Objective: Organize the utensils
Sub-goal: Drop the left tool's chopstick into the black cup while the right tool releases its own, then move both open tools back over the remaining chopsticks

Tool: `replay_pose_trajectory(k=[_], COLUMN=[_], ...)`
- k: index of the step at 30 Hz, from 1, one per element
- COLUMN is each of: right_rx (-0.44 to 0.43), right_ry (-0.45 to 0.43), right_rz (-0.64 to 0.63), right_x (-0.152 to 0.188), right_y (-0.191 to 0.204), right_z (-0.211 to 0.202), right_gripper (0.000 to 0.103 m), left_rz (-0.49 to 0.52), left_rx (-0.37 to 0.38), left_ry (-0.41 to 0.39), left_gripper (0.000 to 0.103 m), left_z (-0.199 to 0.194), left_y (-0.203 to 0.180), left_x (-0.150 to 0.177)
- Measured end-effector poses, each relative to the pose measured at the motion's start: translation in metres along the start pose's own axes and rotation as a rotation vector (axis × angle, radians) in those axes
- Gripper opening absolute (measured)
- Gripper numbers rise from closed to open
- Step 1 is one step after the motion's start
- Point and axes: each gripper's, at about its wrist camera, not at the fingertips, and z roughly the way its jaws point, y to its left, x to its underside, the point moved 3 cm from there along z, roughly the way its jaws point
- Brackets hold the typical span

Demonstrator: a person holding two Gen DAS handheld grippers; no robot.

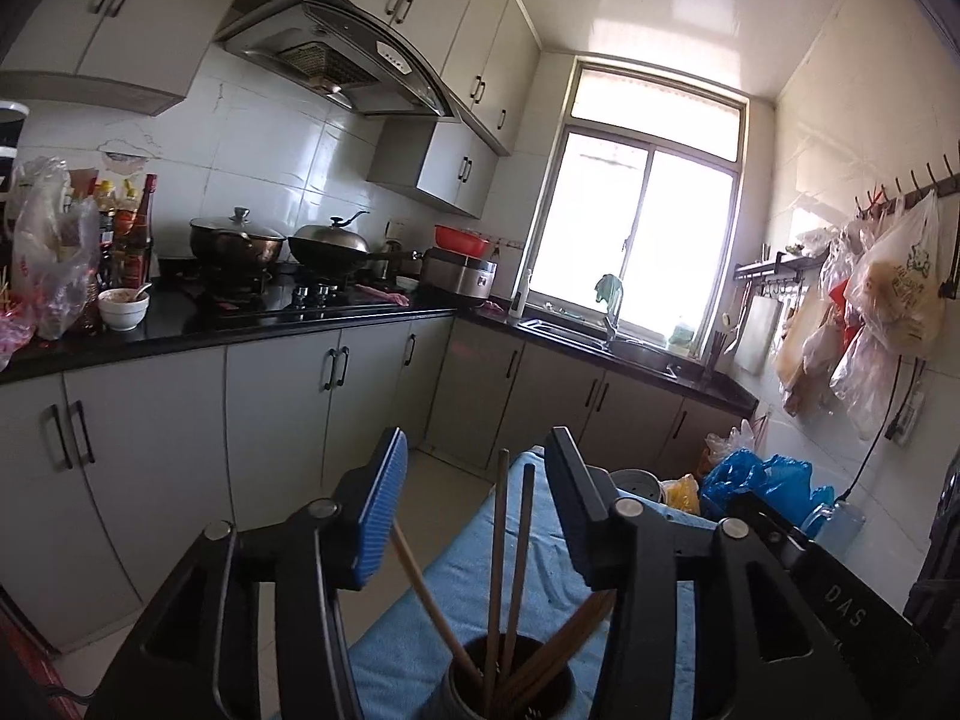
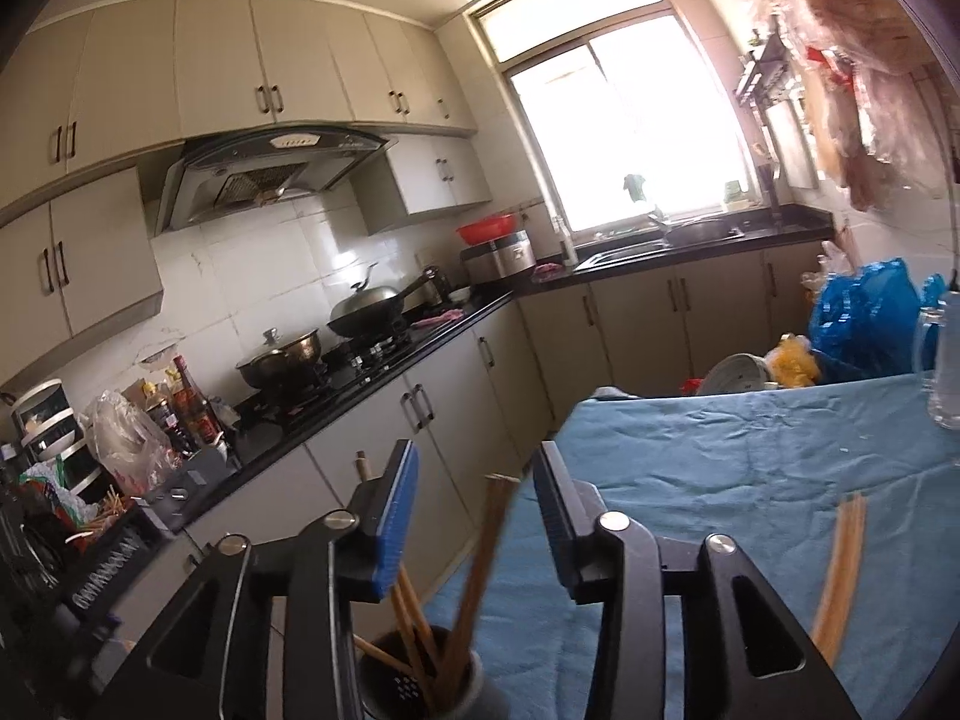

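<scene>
A dark utensil holder (image 1: 459,702) stands on the table's blue cloth (image 1: 462,570), with several wooden chopsticks (image 1: 498,552) upright and slanting in it. My left gripper (image 1: 477,480) is open above the holder; two chopsticks rise between its blue pads (image 1: 384,516), touching neither. In the right wrist view the same holder (image 2: 384,684) sits just below my right gripper (image 2: 474,510), which is also open. Blurred chopsticks (image 2: 480,558) stand in the gap, free of the pads. A loose pair of chopsticks (image 2: 840,564) shows blurred over the cloth (image 2: 690,468) to the right.
A black counter (image 1: 270,324) with pot, wok (image 1: 330,246) and bottles runs along the left; the sink (image 1: 576,330) is under the window. Blue plastic bags (image 1: 756,474) and a metal pot sit at the table's far end. A glass jar (image 2: 945,360) stands at the right.
</scene>
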Motion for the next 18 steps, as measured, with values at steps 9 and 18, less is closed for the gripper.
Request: replay_pose_trajectory(k=[9, 18], right_rx=[0.235, 0.438], right_ry=[0.065, 0.224], right_rz=[0.064, 0.269], right_x=[0.029, 0.087], right_y=[-0.11, -0.246], right_z=[-0.075, -0.114], right_gripper=[0.046, 0.046], left_rz=[0.04, 0.246], left_rx=[0.125, 0.371], left_ry=[0.076, 0.386], left_gripper=[0.056, 0.057], left_z=[-0.04, -0.013], left_y=[-0.042, -0.154], left_x=[0.032, 0.123])
